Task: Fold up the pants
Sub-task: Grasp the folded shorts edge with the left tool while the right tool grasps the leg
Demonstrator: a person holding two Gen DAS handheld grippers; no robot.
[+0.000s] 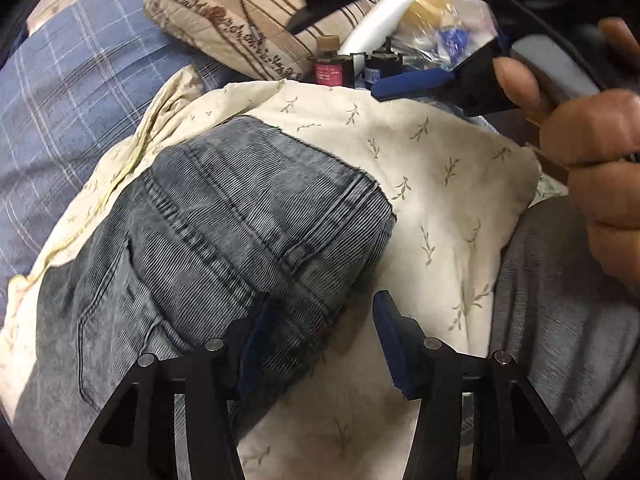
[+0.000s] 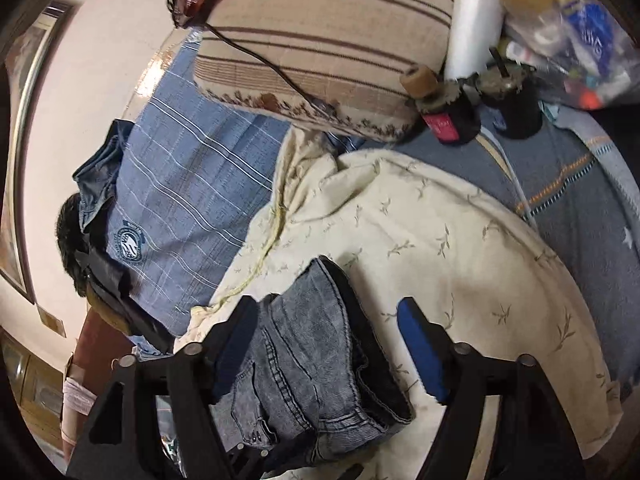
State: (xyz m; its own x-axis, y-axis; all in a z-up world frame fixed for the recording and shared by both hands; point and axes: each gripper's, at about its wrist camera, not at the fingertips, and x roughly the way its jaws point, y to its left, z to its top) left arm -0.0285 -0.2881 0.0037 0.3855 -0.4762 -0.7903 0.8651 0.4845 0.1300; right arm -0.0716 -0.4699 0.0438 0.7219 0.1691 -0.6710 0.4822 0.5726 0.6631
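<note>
My left gripper (image 1: 320, 340) hangs with jaws apart, gripping nothing, over the folded grey-blue corduroy pants (image 1: 224, 232) on the cream leaf-print pillow (image 1: 440, 184). My right gripper (image 2: 328, 344) is likewise released, straddling the pants (image 2: 312, 360).

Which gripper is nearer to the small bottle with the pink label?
Right. The right gripper reaches close beside the bottle. The left gripper stays back over the pants.

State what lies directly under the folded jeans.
The folded jeans rest on a cream cloth with a leaf print. Whatever lies beneath that cloth under the jeans is covered.
</note>
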